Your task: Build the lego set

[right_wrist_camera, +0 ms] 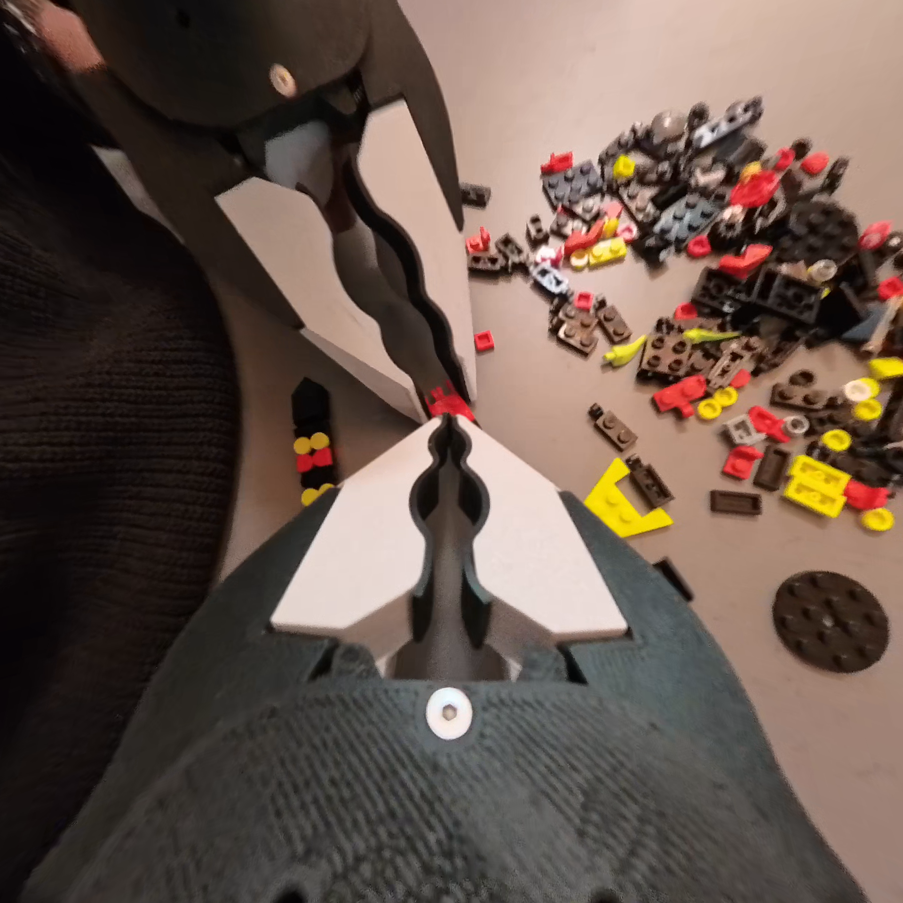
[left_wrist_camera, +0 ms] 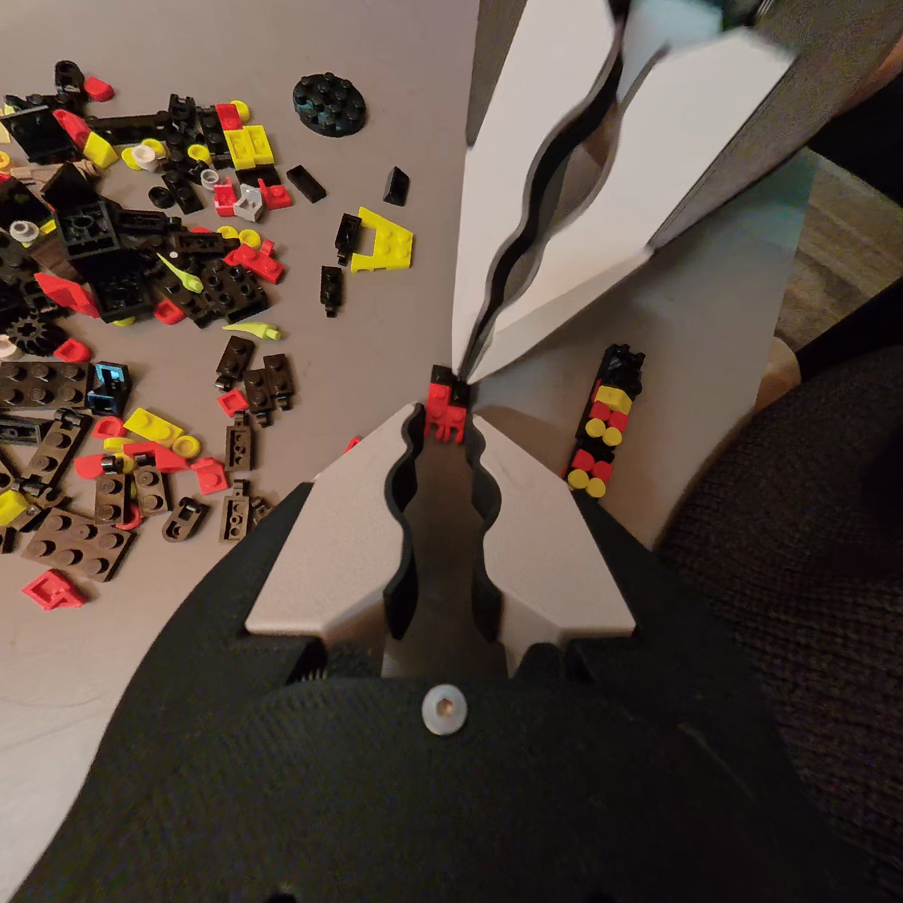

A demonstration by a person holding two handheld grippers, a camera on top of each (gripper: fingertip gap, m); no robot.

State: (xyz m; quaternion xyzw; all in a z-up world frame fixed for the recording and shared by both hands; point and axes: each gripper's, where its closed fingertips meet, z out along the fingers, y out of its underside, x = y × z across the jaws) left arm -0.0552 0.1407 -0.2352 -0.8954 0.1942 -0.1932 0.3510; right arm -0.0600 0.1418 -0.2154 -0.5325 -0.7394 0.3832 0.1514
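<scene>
Left wrist view: nearest the lens, left gripper (left_wrist_camera: 443, 415), jaws clamped on a small red-and-black piece (left_wrist_camera: 445, 408) held above the grey table (left_wrist_camera: 415, 146). Right gripper (left_wrist_camera: 463, 376) reaching in from above, tips pinched together on the black end of the same piece. Just beside, near the table edge, a finished strip of black, red and yellow bricks (left_wrist_camera: 602, 430). To the left, a wide scatter of loose bricks (left_wrist_camera: 146, 303), plus a black round plate (left_wrist_camera: 329, 105) and a yellow wedge plate (left_wrist_camera: 383, 243) lying apart.

Right wrist view: closest in, right gripper (right_wrist_camera: 447, 419), jaws closed to a sliver at the tips on the red piece (right_wrist_camera: 443, 401); left gripper (right_wrist_camera: 447, 391) meeting it from the far side. Finished strip (right_wrist_camera: 312, 449) alongside on the left, loose pile (right_wrist_camera: 733, 293) well apart on the right.

Judged from this: early going, with one strip built, a small joint in hand, most bricks unused.
</scene>
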